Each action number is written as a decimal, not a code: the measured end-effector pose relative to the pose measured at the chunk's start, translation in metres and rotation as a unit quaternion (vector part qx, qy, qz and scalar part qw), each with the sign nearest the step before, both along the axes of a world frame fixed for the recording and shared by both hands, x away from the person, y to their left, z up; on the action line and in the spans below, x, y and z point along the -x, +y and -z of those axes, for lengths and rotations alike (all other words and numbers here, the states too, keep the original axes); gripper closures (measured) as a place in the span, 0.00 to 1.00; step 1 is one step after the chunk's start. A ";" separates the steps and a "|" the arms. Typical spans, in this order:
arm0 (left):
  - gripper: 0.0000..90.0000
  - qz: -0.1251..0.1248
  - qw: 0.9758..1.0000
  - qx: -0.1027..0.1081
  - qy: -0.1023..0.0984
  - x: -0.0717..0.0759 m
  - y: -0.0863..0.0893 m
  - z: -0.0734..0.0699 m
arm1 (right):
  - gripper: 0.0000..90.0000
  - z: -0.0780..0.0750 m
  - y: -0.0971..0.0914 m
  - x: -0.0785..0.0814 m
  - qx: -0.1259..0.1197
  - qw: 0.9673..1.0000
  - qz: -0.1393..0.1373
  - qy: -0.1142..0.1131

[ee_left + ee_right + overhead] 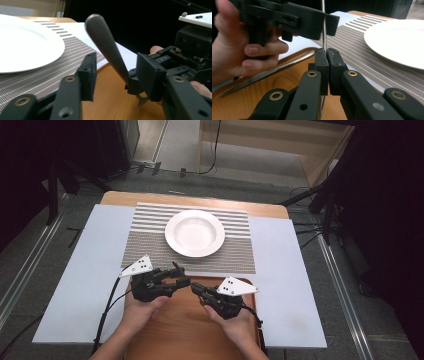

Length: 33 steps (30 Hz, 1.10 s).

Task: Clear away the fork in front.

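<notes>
Right black two-jaw gripper (327,53) clamped tight on a thin grey metal piece of cutlery (107,45), maybe a fork, tilted up with handle pointing to eleven o'clock. Left black two-jaw gripper (116,72) half apart around that handle, not pressing. Round white plate (195,233) at twelve o'clock on a striped placemat (145,245).

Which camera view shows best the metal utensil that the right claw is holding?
The left gripper view: the utensil's handle stands large and tilted between the left claw's jaws. The right gripper view shows it edge-on, as a thin strip clamped by the right claw. In the high view it is too small to make out.
</notes>
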State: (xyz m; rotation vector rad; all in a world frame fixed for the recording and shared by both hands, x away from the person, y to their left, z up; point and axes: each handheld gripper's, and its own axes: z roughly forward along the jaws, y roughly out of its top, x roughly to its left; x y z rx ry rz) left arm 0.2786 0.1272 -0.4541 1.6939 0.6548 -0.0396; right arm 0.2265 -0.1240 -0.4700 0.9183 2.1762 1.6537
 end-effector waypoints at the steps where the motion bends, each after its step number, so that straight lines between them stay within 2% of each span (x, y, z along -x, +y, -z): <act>1: 0.59 0.000 1.000 0.000 0.000 0.000 0.000 0.000 | 0.96 0.000 0.000 0.000 -0.004 1.000 -0.002 0.000; 3: 0.63 0.005 1.000 0.009 0.011 -0.001 0.000 0.001 | 0.96 0.000 0.000 0.000 -0.008 1.000 -0.004 0.001; 8: 0.78 0.019 0.999 0.017 0.021 -0.002 0.000 0.001 | 0.96 0.002 0.003 0.001 -0.003 1.000 -0.007 0.000; 10: 0.85 0.039 0.998 0.039 0.043 -0.004 0.001 0.001 | 0.96 0.002 0.003 0.001 -0.002 1.000 -0.010 -0.002; 11: 0.88 0.040 0.997 0.043 0.051 -0.004 0.001 0.000 | 0.95 0.002 0.004 0.002 -0.002 1.000 -0.011 -0.003; 12: 0.91 0.040 0.997 0.042 0.051 -0.003 0.001 -0.001 | 0.93 0.001 0.005 0.003 -0.003 1.000 -0.008 -0.003; 13: 0.94 0.032 0.998 0.029 0.046 -0.002 0.001 -0.003 | 0.89 0.001 0.005 0.003 -0.003 1.000 -0.007 -0.001; 14: 0.94 0.032 0.998 0.029 0.046 -0.002 0.001 -0.003 | 0.89 0.001 0.005 0.003 -0.003 1.000 -0.007 -0.001; 15: 0.94 0.027 0.998 0.021 0.044 -0.001 0.002 -0.004 | 0.73 -0.001 0.004 0.003 -0.012 1.000 -0.003 -0.004; 18: 0.94 0.025 0.999 0.019 0.044 -0.001 0.005 -0.005 | 0.56 -0.005 -0.002 0.004 -0.014 1.000 0.012 -0.013; 20: 0.94 0.027 0.998 0.021 0.043 -0.001 0.007 -0.005 | 0.41 -0.008 -0.006 0.004 -0.010 0.999 0.033 -0.014; 24: 0.94 0.038 0.998 0.021 0.045 -0.002 0.010 -0.005 | 0.16 -0.011 -0.015 0.004 0.010 0.997 0.078 -0.011; 25: 0.94 0.039 0.998 0.022 0.045 -0.002 0.011 -0.005 | 0.12 -0.011 -0.017 0.004 0.016 0.995 0.093 -0.010; 27: 0.94 0.041 0.998 0.022 0.046 -0.002 0.012 -0.005 | 0.07 -0.011 -0.025 0.003 0.017 0.994 0.107 -0.008; 28: 0.94 0.043 0.998 0.021 0.046 -0.002 0.013 -0.005 | 0.01 -0.010 -0.028 0.002 0.017 0.994 0.110 -0.008; 30: 0.94 0.043 0.998 0.020 0.048 -0.002 0.015 -0.005 | 0.00 -0.010 -0.036 0.001 0.014 0.993 0.113 -0.008; 31: 0.94 0.045 0.998 0.019 0.049 -0.002 0.016 -0.005 | 0.00 -0.009 -0.040 0.000 0.016 0.992 0.122 -0.010; 32: 0.94 0.045 0.998 0.018 0.049 -0.002 0.017 -0.005 | 0.00 -0.008 -0.046 0.000 0.020 0.990 0.139 -0.011; 33: 0.94 0.045 0.998 0.018 0.051 -0.001 0.017 -0.005 | 0.00 -0.007 -0.049 0.000 0.018 0.990 0.143 -0.011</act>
